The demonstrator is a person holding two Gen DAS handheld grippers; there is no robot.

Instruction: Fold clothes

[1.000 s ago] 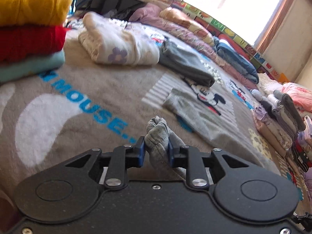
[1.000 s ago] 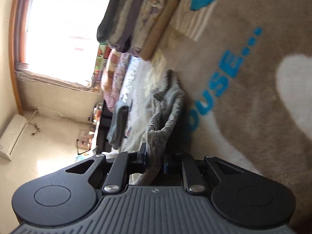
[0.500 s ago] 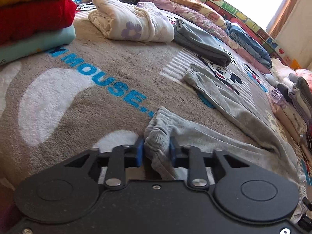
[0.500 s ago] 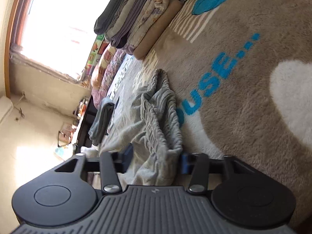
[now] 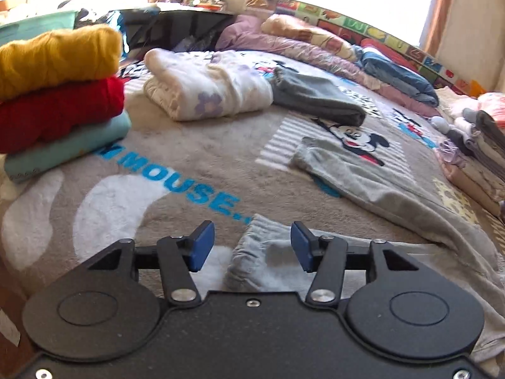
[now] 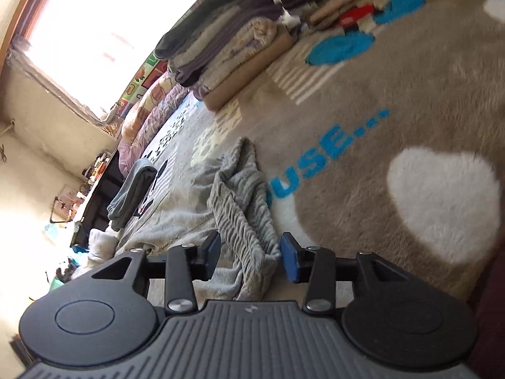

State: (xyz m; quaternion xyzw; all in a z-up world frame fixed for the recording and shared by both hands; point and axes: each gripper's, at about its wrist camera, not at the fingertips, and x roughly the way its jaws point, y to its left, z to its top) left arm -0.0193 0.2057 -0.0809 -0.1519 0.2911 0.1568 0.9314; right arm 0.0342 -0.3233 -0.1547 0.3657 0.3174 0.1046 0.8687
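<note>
Light grey sweatpants (image 5: 372, 189) lie spread on the beige Mickey Mouse blanket (image 5: 195, 158). In the left wrist view their ribbed waistband (image 5: 262, 262) lies between the blue pads of my open left gripper (image 5: 251, 246), not clamped. In the right wrist view the gathered grey waistband (image 6: 243, 208) runs away from my open right gripper (image 6: 249, 257), with its near end lying loose between the pads.
Folded yellow, red and teal knits (image 5: 56, 94) are stacked at left. A white floral bundle (image 5: 208, 88) and a folded dark grey garment (image 5: 315, 98) lie behind. A pile of folded clothes (image 6: 227, 47) sits at the blanket's far side. Rolled quilts (image 5: 300, 41) line the window.
Both grippers were shut on the grey waistband and held it up. They lowered it onto the blanket and opened; the pants now lie flat.
</note>
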